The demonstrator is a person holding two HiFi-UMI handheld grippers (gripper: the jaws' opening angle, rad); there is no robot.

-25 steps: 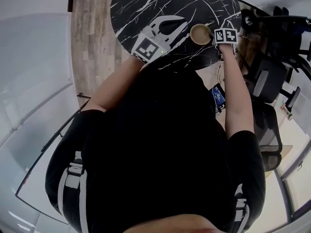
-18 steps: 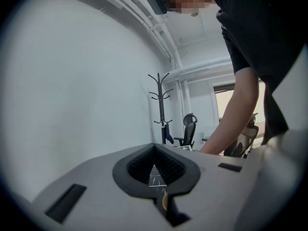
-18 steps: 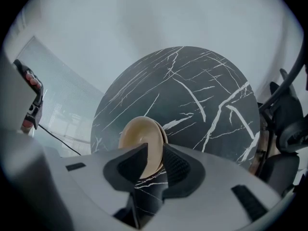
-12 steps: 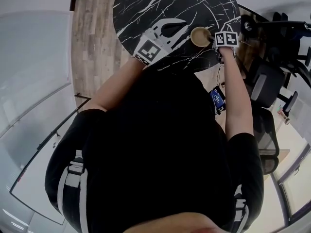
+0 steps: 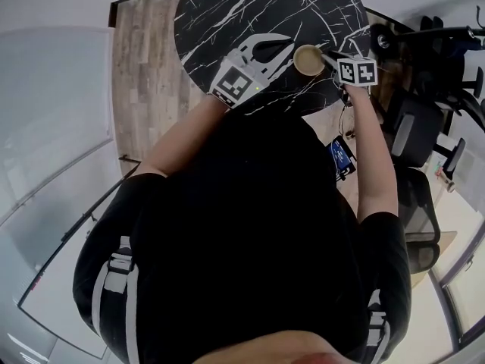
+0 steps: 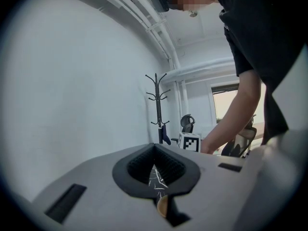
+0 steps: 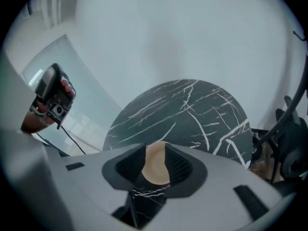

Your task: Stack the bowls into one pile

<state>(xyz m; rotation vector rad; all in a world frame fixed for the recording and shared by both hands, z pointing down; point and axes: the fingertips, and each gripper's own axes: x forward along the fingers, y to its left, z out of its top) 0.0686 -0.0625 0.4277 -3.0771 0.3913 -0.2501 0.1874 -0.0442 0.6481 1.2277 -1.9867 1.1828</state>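
**Change since a second ago:** my right gripper has let go of the bowl pile and lifted off it, drawing back toward me. The pile stays where it was on the counter.

**Right fingers**: released and spread wide, with nothing pressed between them. I see the tan pile through the gap, ahead of and below the tips, clear of both pads. They tilt steeply down at it.

**Left fingers**: the left gripper is closed tip to tip and empty. It lies nearly level over the counter. The pile sits just past its tips and off to their right.

**Bowl pile:** upright, mouth up, near the counter's right edge, between my two sets of fingers. It is round, so there is no long axis to line up with. I cannot count how many bowls are nested in it.

**Nearer hand:** the right, whose tips are just beside the rim.

**Loose bowls:** I see none elsewhere on the counter.

**Judgement:** the stacking looks finished. Any next move is only a clean retreat straight up and back, without clipping the rim.
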